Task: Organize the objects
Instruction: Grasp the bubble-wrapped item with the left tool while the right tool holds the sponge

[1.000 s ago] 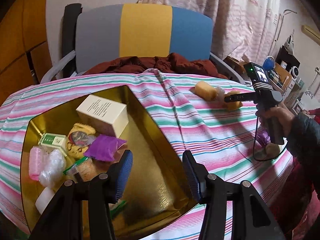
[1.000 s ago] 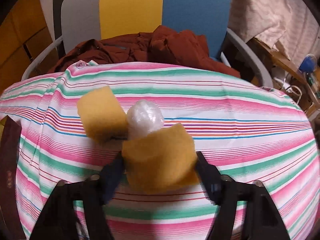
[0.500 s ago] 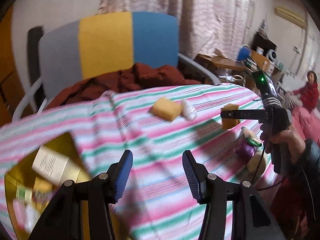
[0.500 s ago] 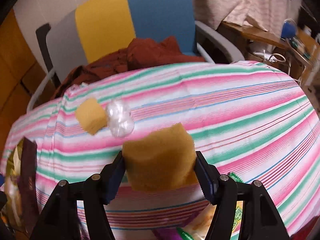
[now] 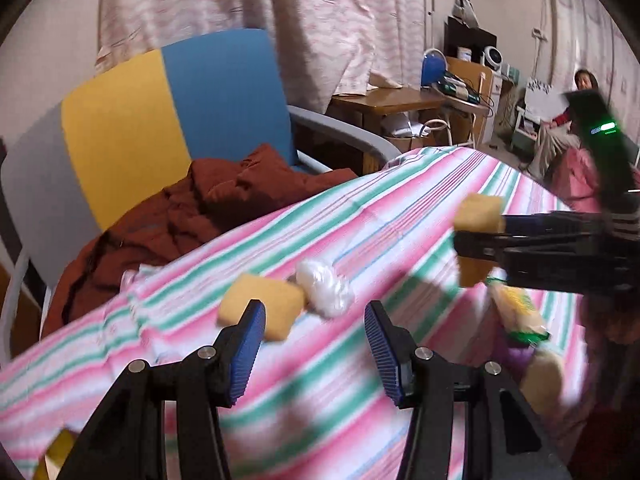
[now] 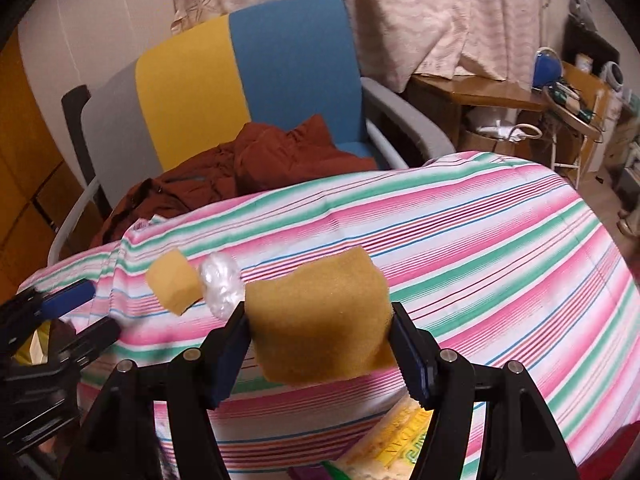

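Note:
My right gripper (image 6: 320, 344) is shut on a yellow sponge block (image 6: 320, 320), lifted above the striped tablecloth (image 6: 480, 256); from the left wrist view that same sponge block (image 5: 478, 216) shows pinched in the right gripper (image 5: 476, 236). A second yellow sponge (image 5: 262, 306) (image 6: 172, 286) lies on the cloth beside a clear plastic wad (image 5: 324, 286) (image 6: 222, 284). My left gripper (image 5: 316, 354) stands open just in front of that sponge and wad, nothing between its fingers. The left gripper (image 6: 76, 312) enters the right wrist view at the left edge.
A chair (image 5: 180, 116) with grey, yellow and blue panels and a rust-red garment (image 5: 192, 216) stands behind the table. Packaged snacks (image 5: 516, 312) and a purple item lie near the cloth's right edge. A person (image 5: 560, 136) sits at far right by a cluttered desk (image 5: 400, 100).
The left gripper swung right, away from the gold box, which has left its view, and now faces the loose sponge and wad. The right gripper lifted its sponge and drew back.

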The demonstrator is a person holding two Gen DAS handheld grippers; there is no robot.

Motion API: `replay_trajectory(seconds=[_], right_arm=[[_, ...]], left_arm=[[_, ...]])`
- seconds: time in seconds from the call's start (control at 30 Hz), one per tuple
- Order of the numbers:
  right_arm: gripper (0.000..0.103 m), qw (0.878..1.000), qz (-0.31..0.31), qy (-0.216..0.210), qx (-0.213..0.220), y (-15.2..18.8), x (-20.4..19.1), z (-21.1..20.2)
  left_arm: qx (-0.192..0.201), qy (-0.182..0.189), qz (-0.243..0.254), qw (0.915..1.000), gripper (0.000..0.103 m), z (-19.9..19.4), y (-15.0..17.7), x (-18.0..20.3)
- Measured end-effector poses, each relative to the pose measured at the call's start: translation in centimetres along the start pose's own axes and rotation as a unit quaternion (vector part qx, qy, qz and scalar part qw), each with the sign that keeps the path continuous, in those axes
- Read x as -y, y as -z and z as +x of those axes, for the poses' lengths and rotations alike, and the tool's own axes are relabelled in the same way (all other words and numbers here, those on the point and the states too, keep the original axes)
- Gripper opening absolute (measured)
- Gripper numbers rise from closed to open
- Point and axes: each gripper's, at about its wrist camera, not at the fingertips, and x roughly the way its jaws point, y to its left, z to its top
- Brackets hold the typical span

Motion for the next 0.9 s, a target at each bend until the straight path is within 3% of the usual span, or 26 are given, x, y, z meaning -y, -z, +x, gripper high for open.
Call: replay_trajectory(seconds=[0.2, 0.47, 0.53, 0.57, 0.63, 0.77, 0.9], right_arm=[[0.068, 1.000, 0.021, -0.012, 0.009, -0.4, 0.8, -0.7], [0.068, 0.999, 0.025, -0.026, 0.006, -0.6, 1.0, -0.5], [0.068, 0.999, 0.026, -0.026, 0.005, -0.6, 1.1, -0.5], [0.068, 0.999, 0.026, -0.026, 0.005, -0.6, 1.1, -0.5], [0.068, 0.999, 0.029, -0.027, 0.005, -0.5, 1.3, -0.5], [0.068, 0.999, 0.034, -0.020, 0.008, -0.6, 1.8, -0.5], [0.068, 0.999, 0.038, -0.020, 0.005, -0.5, 2.1, -0.3]], left_arm=[[-0.016, -0.003, 0.051, 0.9986, 0.052, 4.7, -2.2, 1.1], [-0.087, -0.004, 0.064, 0.9941, 0.052, 12.2, -2.8, 1.2], [-0.092, 0.000, 0.063, 0.9938, 0.047, 12.9, -2.6, 1.3], [-0.091, 0.002, 0.075, 0.9930, 0.047, 13.2, -2.4, 1.9], [-0.085, 0.006, 0.093, 0.9920, 0.032, 13.0, -2.1, 2.7], [-0.063, 0.031, 0.100, 0.9925, 0.031, 11.1, -1.2, 4.3], [-0.052, 0.066, 0.073, 0.9938, 0.031, 7.9, 0.7, 4.8]])
